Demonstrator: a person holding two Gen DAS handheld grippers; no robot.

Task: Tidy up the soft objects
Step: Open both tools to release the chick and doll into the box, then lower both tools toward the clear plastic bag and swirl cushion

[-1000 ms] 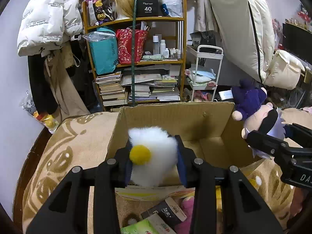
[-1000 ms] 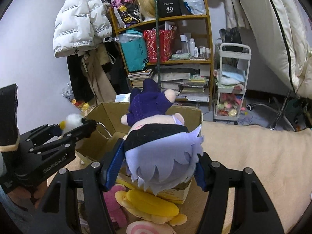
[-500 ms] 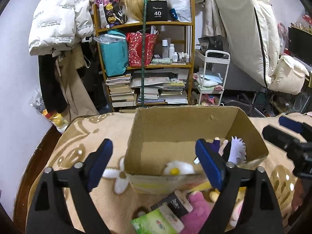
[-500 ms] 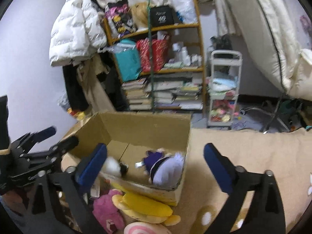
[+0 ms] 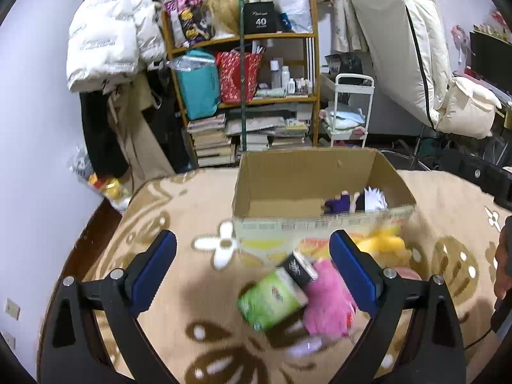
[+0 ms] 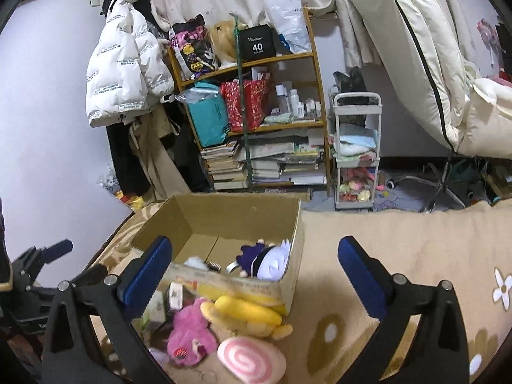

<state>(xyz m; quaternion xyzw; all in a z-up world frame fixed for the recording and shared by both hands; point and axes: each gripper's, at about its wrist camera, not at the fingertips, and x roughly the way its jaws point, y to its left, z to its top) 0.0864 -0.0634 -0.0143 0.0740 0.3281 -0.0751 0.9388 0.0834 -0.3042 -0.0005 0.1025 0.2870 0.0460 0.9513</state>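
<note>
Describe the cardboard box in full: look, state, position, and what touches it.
The cardboard box is plain brown corrugated card, open-topped, upright on the beige patterned blanket. Its near wall carries printed colour graphics, blurred in both views. Inside lie a purple-and-white plush doll, a fluffy white toy and a small dark object. A yellow plush lies against its near wall outside, with a pink plush just in front. Neither gripper touches it.

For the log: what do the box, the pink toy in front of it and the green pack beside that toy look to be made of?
Box: brown corrugated cardboard, matte, with creased flaps and raw cut edges. Pink toy: shaggy plush fabric, its fuzzy pile visible. Green pack: probably glossy plastic film, judging by the sheen, though motion blur leaves it uncertain.
</note>
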